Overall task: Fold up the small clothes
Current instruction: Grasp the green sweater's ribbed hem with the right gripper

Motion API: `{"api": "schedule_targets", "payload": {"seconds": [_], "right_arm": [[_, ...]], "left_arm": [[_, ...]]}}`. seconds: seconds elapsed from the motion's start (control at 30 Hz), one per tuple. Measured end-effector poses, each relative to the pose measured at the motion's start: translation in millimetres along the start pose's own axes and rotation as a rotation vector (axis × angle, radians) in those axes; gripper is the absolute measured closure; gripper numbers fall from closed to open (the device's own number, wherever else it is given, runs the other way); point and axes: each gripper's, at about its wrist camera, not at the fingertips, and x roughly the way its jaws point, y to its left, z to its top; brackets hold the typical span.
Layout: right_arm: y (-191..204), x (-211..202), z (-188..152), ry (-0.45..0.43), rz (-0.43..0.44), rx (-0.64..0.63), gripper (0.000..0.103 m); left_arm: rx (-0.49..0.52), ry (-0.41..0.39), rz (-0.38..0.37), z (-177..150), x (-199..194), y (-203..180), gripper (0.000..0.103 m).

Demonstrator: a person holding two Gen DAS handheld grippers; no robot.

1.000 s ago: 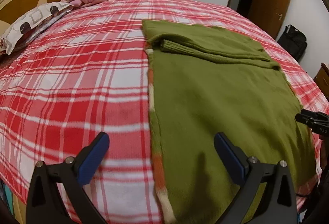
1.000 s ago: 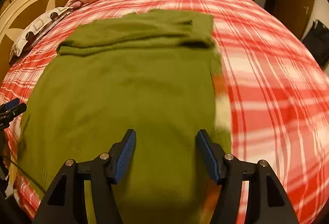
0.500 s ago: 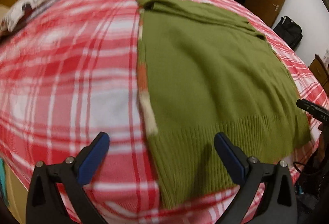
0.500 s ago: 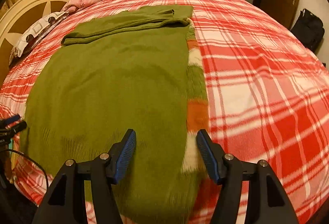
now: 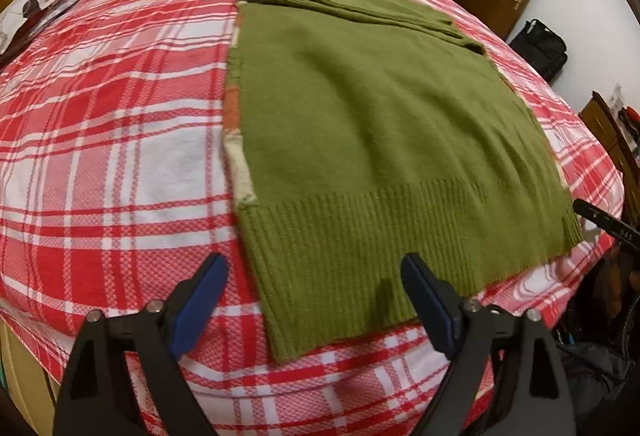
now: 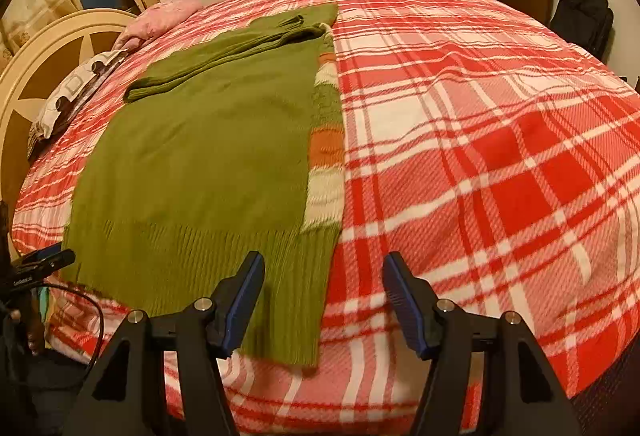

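**Both grippers line up on the hem of a half-folded sweater**

The green sweater (image 5: 384,140) lies flat on the red plaid bed (image 5: 120,140), its sleeves already laid across the far end, so the step in hand looks like the approach for the next fold, taken from the ribbed hem (image 5: 360,256) nearest the cameras.

On the left, the left gripper (image 5: 314,300) hangs over the hem's left corner. Its fingers (image 5: 200,300) are spread wide and have just been closing a little, with nothing pinched; the corner sits below the gap, and one finger is over bare blanket. Further right, the right gripper (image 6: 323,302) hangs over the opposite hem corner, its fingers (image 6: 244,300) spread about halfway and empty, straddling the sweater's right edge.

The next move probably calls for each gripper to drop onto its own corner, pinch through every layer of the knit (it looks thick and soft, so a shallow bite may slip), then carry the hem toward the sleeves together.

The left wrist view shows the sweater's left edge, with an orange and cream band (image 5: 234,140) peeking out from under it, and the right gripper's tip at the frame's right margin. The right wrist view shows the same kind of band (image 6: 326,172) along the right edge, far more exposed, plus the headboard (image 6: 48,76) and pillows.
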Motion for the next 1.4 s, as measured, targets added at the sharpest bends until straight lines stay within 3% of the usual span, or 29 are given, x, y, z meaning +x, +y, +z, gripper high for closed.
{"api": "schedule_targets", "payload": {"seconds": [0.07,0.17,0.37,0.43,0.63,0.87,0.93,0.97,1.0,1.03,1.13,1.4], "right_arm": [[6,0,-5,0.017,0.015,-0.02,0.04],[15,3,-11,0.039,0.036,-0.045,0.057],[14,10,-16,0.062,0.062,-0.022,0.065],[13,9,-15,0.062,0.075,-0.014,0.074],[7,14,-17,0.064,0.113,0.014,0.075],[10,12,-20,0.061,0.163,0.004,0.076],[12,15,-22,0.07,0.169,-0.004,0.082],[13,17,-23,0.073,0.167,-0.005,0.083],[13,19,-24,0.075,0.17,-0.003,0.088],[12,19,-24,0.073,0.168,0.0,0.092],[6,10,-22,0.035,0.204,0.023,0.093],[-2,-19,-16,-0.105,0.27,0.047,0.093]], "left_arm": [[0.001,0.01,-0.01,-1,1,1,0.017],[-0.004,0.014,-0.018,-4,-3,3,0.026],[-0.015,0.02,-0.036,-8,-6,7,0.026],[-0.024,0.02,-0.053,-9,-5,9,0.026],[-0.057,0.015,-0.095,-8,-5,16,0.026],[0.002,0.041,-0.081,-12,-6,6,0.048],[-0.002,0.046,-0.076,-11,-5,8,0.054],[-0.01,0.047,-0.075,-10,-5,10,0.061],[-0.016,0.045,-0.074,-10,-5,13,0.084],[-0.026,0.043,-0.081,-9,-7,17,0.093],[-0.07,0.023,-0.138,-8,-14,28,0.095],[-0.06,-0.17,-0.259,1,-54,28,0.096]]}}
